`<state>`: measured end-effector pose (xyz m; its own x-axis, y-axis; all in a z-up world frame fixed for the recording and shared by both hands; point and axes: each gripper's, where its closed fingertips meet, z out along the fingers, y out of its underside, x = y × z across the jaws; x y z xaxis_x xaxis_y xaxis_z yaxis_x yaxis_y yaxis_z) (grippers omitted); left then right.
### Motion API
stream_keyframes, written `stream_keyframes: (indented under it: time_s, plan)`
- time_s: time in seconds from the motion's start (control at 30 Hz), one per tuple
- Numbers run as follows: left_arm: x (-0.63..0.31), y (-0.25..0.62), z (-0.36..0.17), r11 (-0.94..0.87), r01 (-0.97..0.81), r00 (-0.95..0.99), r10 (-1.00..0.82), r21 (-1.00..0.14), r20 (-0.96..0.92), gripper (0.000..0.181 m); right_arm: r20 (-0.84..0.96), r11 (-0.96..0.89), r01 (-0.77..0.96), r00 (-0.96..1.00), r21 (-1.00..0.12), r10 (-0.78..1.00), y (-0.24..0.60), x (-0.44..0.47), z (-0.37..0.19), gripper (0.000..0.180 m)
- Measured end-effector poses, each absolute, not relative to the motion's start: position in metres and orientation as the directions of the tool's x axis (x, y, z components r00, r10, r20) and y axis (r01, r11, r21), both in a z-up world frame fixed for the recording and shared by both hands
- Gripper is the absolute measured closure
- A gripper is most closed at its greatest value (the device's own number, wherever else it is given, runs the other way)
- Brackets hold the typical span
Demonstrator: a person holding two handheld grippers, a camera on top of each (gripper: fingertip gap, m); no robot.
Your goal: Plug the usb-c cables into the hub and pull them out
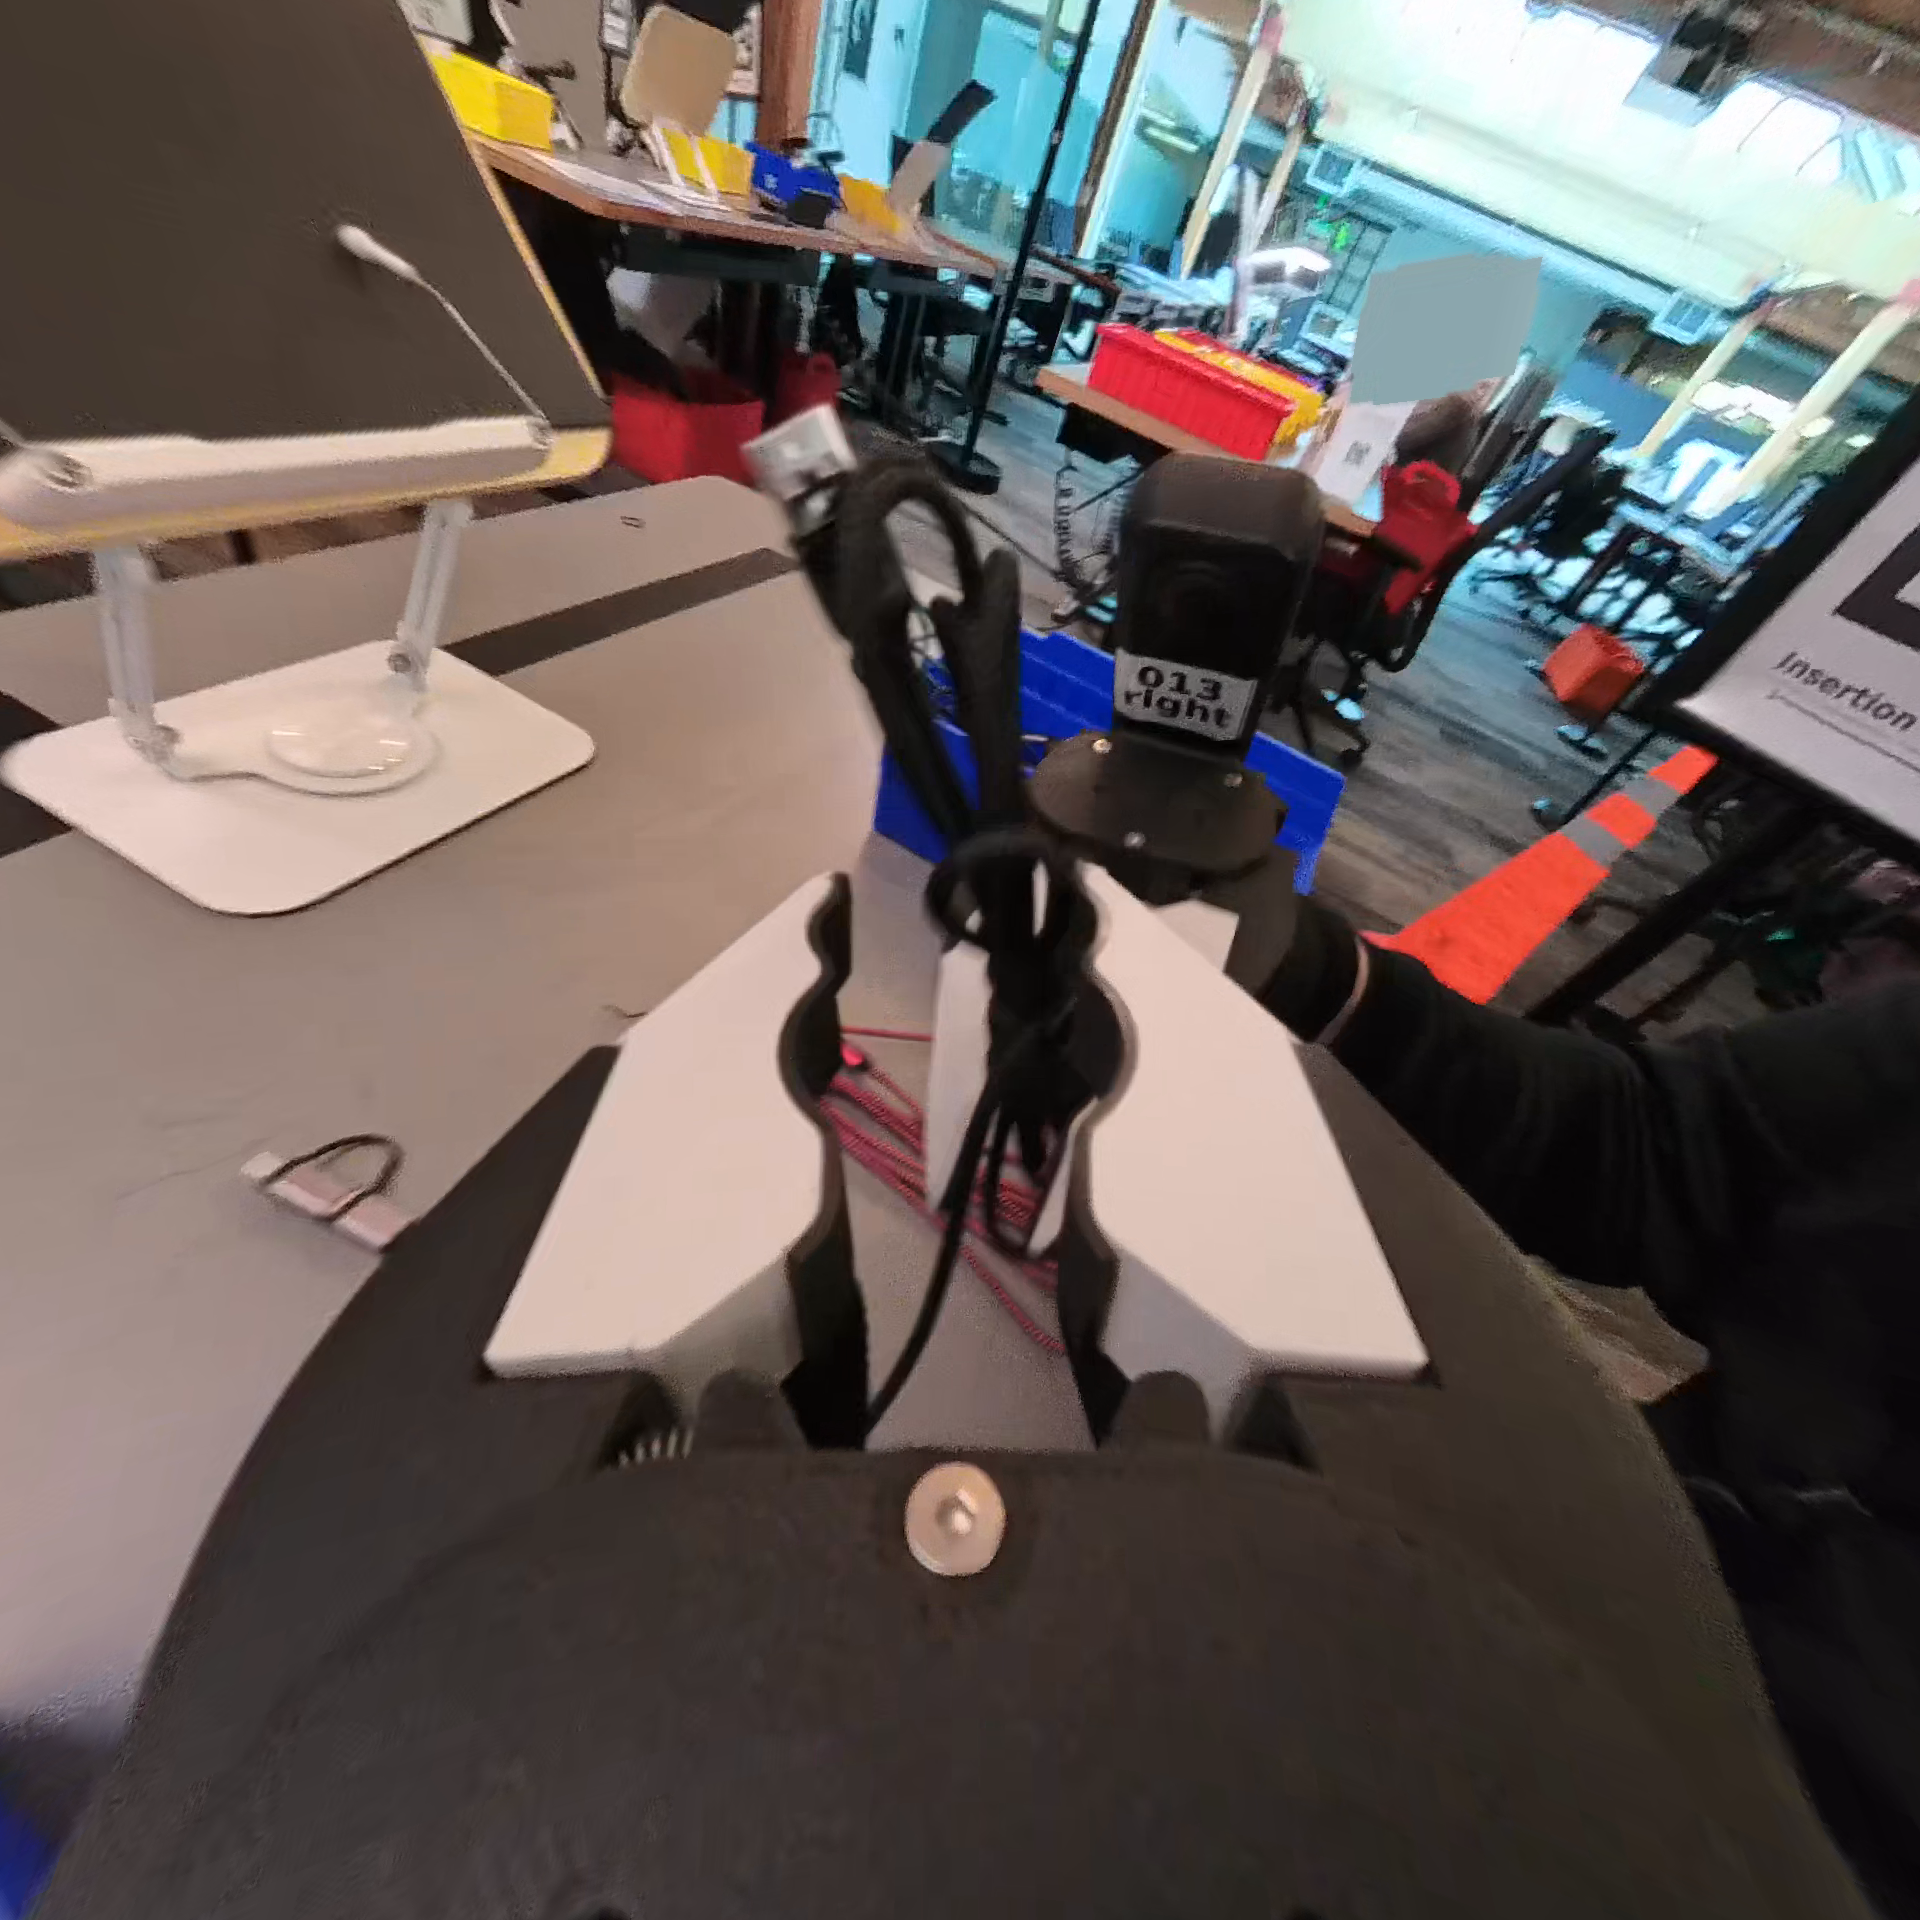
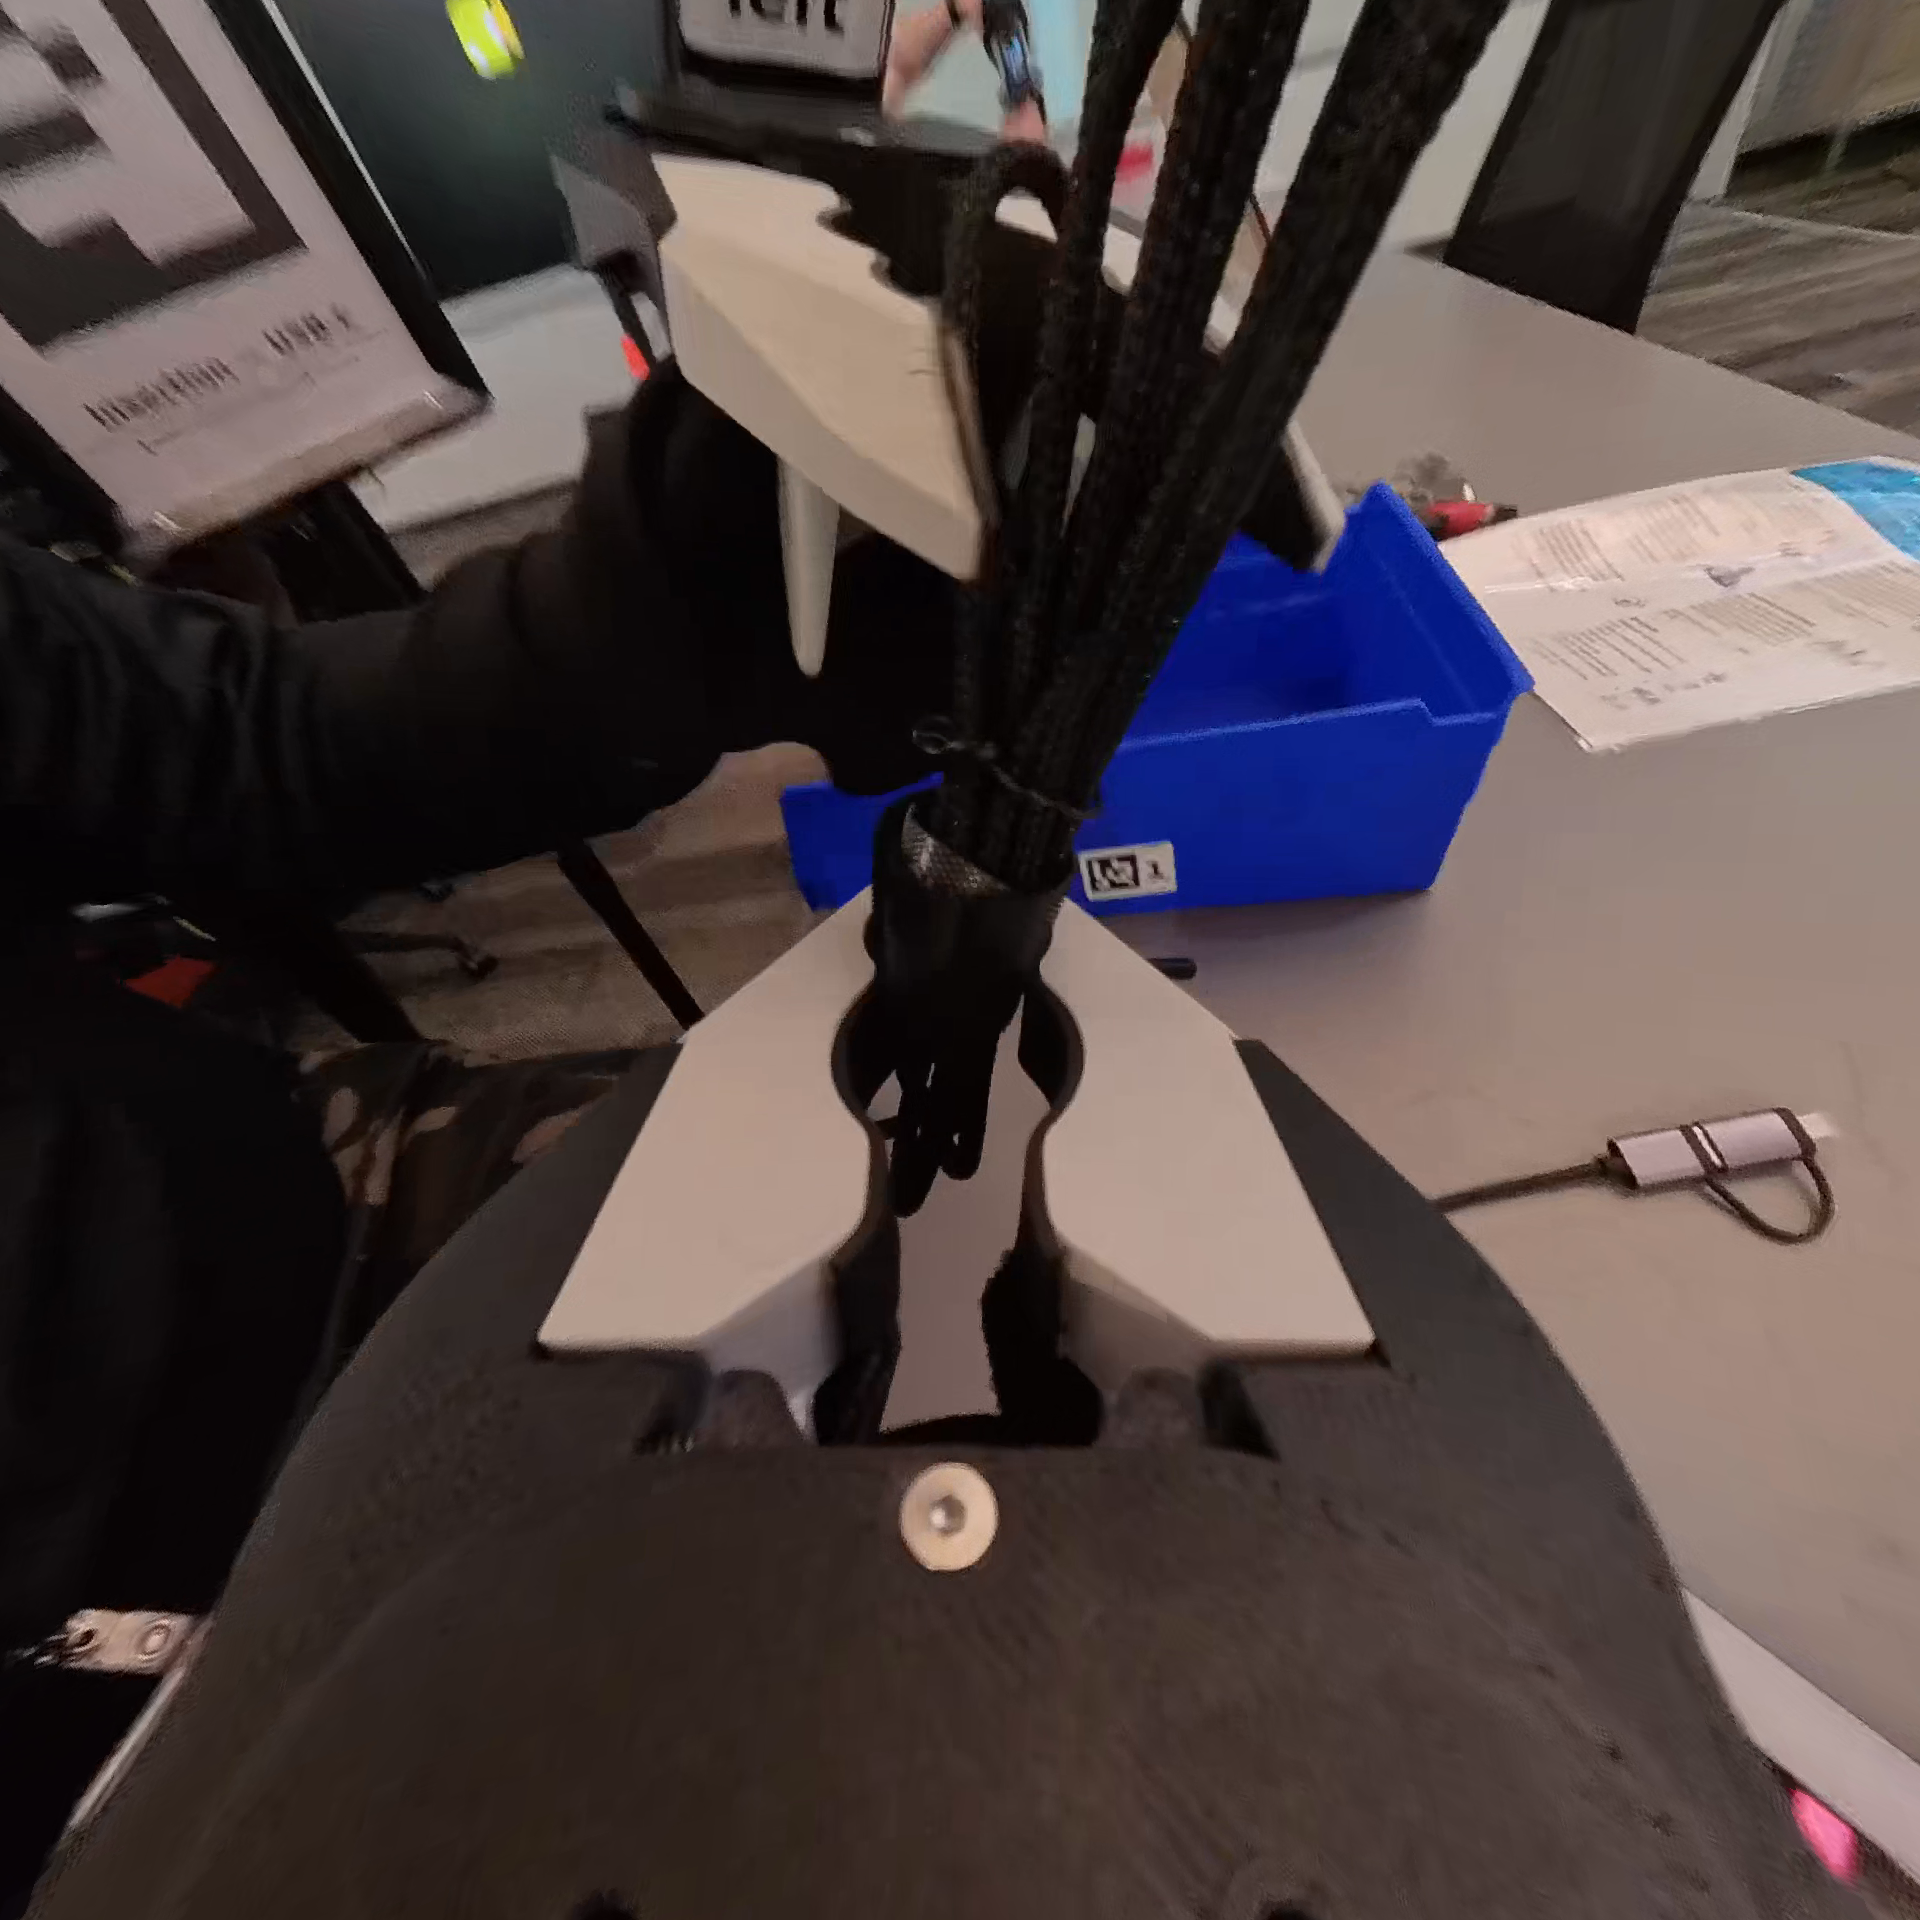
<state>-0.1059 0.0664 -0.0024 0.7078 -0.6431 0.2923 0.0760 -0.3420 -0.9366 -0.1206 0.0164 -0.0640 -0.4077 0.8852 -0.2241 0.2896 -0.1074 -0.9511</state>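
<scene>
both tongs (image 1: pixel 961 914) (image 2: pixel 961 914) clamped on black cable bundle (image 2: pixel 1049 582); white label on blue bin (image 2: pixel 1351 748).

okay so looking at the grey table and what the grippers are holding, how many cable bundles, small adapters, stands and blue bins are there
Black cable bundle, held between both grippers: 1
Red cable bundle, on the table: 1
Small grey adapter: 1
Laptop stand: 1
Blue bin: 1
Total: 5

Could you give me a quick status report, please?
Both claws, left and right, shut on black cable bundle. Hub lies unplugged on table. Blue bin close behind.
</scene>
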Motion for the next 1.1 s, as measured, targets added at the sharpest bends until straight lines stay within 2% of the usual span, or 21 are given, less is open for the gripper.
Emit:
stream_keyframes:
  time_s: [0.03, 0.1, 0.3, 0.43, 0.5, 0.57, 0.63, 0.67, 0.8, 0.93, 1.03, 1.1]
  plan:
    - [-0.116, 0.064, 0.0, -0.33, 0.062, 0.73, -0.628, -0.942, 0.268, 0.134, -0.247, -0.141, 0.267, -0.426, -0.954, 0.87, 0.018, -0.116, -0.058, 0.164]
    - [-0.14, 0.059, 0.0, -0.341, 0.042, 0.776, -0.581, -0.939, 0.246, 0.132, -0.279, -0.193, 0.226, -0.455, -0.955, 0.846, 0.024, -0.107, -0.049, 0.164]
    - [-0.181, 0.032, -0.046, -0.517, 0.058, 0.781, -0.509, -0.854, 0.362, 0.129, -0.307, -0.31, 0.089, -0.547, -0.946, 0.779, 0.043, -0.072, -0.019, 0.164]
    - [-0.171, 0.024, -0.079, -0.641, 0.103, 0.705, -0.492, -0.76, 0.51, 0.116, -0.281, -0.351, 0.009, -0.618, -0.936, 0.734, 0.045, -0.052, 0.0, 0.164]
    - [-0.157, 0.021, -0.08, -0.673, 0.147, 0.612, -0.513, -0.724, 0.601, 0.117, -0.263, -0.353, -0.022, -0.625, -0.935, 0.735, 0.047, -0.047, 0.006, 0.164]
    - [-0.142, 0.016, -0.075, -0.703, 0.181, 0.493, -0.54, -0.687, 0.682, 0.124, -0.249, -0.359, -0.047, -0.634, -0.932, 0.732, 0.047, -0.042, 0.012, 0.164]
    - [-0.133, 0.009, -0.063, -0.689, 0.2, 0.401, -0.592, -0.697, 0.699, 0.158, -0.239, -0.36, -0.064, -0.636, -0.931, 0.734, 0.049, -0.039, 0.016, 0.164]
    - [-0.132, 0.009, -0.06, -0.672, 0.207, 0.395, -0.608, -0.711, 0.689, 0.169, -0.235, -0.355, -0.068, -0.634, -0.932, 0.737, 0.049, -0.038, 0.016, 0.164]
    - [-0.135, 0.009, -0.039, -0.611, 0.251, 0.385, -0.648, -0.751, 0.657, 0.173, -0.226, -0.357, -0.082, -0.637, -0.931, 0.737, 0.051, -0.033, 0.019, 0.164]
    - [-0.14, 0.015, -0.025, -0.509, 0.198, 0.539, -0.657, -0.837, 0.527, 0.174, -0.31, -0.384, -0.025, -0.544, -0.923, 0.78, 0.069, -0.042, 0.007, 0.163]
    - [-0.144, 0.016, -0.015, -0.466, 0.145, 0.605, -0.656, -0.873, 0.451, 0.174, -0.393, -0.39, 0.101, -0.433, -0.915, 0.811, 0.082, -0.05, -0.017, 0.16]
    - [-0.146, 0.016, -0.019, -0.472, 0.068, 0.652, -0.646, -0.879, 0.397, 0.174, -0.417, -0.351, 0.244, -0.329, -0.904, 0.847, 0.086, -0.054, -0.045, 0.158]
